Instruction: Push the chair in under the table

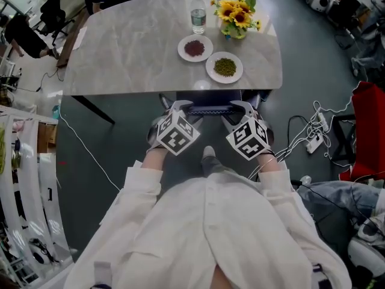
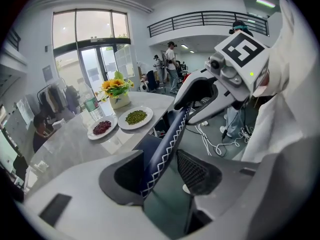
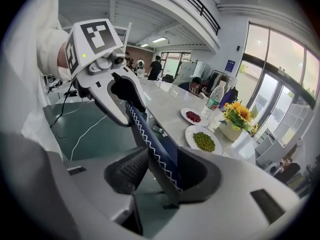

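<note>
Here, 1 chair (image 1: 211, 109), 1 table (image 1: 132, 47), 2 plates (image 1: 195, 47) (image 1: 224, 67), 1 bottle (image 1: 198, 14), 2 tools (image 1: 180, 106) (image 1: 243, 106).

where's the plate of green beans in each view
Head view: plate of green beans, upper centre, slightly right.
Left gripper view: left of centre, at mid-height.
Right gripper view: right of centre, just below mid-height.
Shared landmark: sunflower vase, close behind the plate.

Glossy marble-look table (image 1: 120, 47); stitched, leather-look chair back (image 2: 167, 144).
</note>
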Available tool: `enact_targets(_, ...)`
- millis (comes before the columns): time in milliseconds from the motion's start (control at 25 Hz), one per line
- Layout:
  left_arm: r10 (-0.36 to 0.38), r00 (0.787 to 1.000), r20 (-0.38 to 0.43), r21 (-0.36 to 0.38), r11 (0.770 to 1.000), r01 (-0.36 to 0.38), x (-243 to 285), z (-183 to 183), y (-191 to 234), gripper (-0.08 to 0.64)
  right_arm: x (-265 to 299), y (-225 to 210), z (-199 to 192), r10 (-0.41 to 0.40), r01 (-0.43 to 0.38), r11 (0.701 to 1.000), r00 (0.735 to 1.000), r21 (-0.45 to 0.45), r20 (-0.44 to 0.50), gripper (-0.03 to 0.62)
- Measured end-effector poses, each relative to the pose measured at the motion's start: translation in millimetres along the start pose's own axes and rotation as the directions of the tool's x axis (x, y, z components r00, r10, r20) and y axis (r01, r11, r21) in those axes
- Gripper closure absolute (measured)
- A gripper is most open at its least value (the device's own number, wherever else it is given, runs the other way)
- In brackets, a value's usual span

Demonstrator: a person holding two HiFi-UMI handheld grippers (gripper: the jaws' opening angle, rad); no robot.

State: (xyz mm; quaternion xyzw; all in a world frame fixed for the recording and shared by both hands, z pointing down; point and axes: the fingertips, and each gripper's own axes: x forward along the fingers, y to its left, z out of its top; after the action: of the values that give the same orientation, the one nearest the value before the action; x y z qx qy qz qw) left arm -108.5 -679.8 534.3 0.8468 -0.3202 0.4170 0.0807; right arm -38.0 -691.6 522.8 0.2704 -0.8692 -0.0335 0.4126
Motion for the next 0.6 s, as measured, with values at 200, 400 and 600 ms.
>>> enact_targets(200, 0.014, 1.000, 0.011, -0.002, 1.000, -0.014, -6, 1, -8, 0.301, -14, 4, 7, -0.018, 0.016, 0.998, 0.999, 0.061, 0.035, 0.426)
enact_targets(400, 0.014, 0.997, 0.079, -0.010, 1.000, -0.013, -27, 13, -21, 0.299, -46, 13, 29, -0.034, 0.016, 0.991, 0.991, 0.133, 0.130, 0.426)
enact_targets(600, 0.061, 0.970, 0.234, -0.160, 0.987, -0.023, -71, 33, -25, 0.304, -78, 20, 47, -0.077, 0.023, 0.969, 0.974, 0.245, 0.212, 0.426)
